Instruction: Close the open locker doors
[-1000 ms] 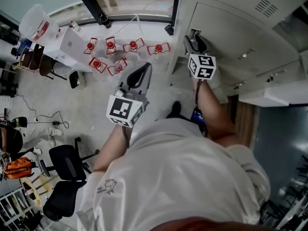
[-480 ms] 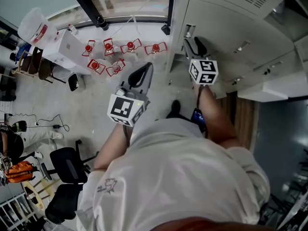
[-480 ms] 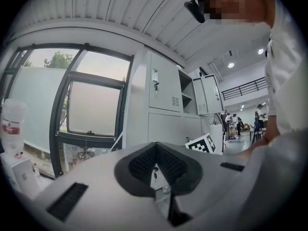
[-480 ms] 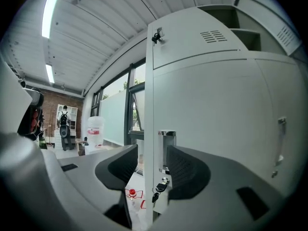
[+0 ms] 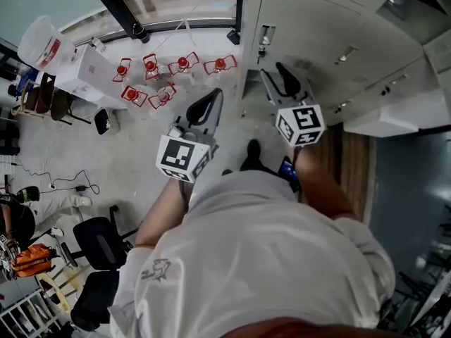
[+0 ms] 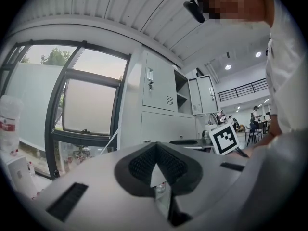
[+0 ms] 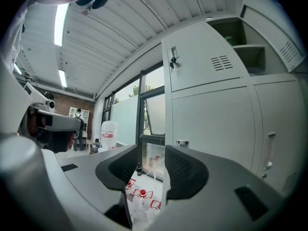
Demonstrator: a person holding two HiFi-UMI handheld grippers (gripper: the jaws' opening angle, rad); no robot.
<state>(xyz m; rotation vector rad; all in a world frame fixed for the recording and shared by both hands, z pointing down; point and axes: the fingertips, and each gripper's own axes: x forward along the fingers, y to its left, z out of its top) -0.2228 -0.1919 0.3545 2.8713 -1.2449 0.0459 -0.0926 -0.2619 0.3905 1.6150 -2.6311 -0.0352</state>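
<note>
**Hand-held grippers level before the lockers, one door open further right**

The grey locker bank [image 5: 310, 27] fills the right of the head view, and the doors nearest the person are shut. An upper compartment [image 7: 243, 44] gapes, its open locker door [image 7: 281, 28] swung out to the right. The right hand-held gripper [image 5: 278, 76] is spread and empty, near a shut door but apart from it. The left hand-held gripper [image 5: 210, 97] is pressed together on nothing. The step looks like the approach to that open door. Next, the right gripper likely goes up and right to the door's free edge, then pushes it flush.
</note>
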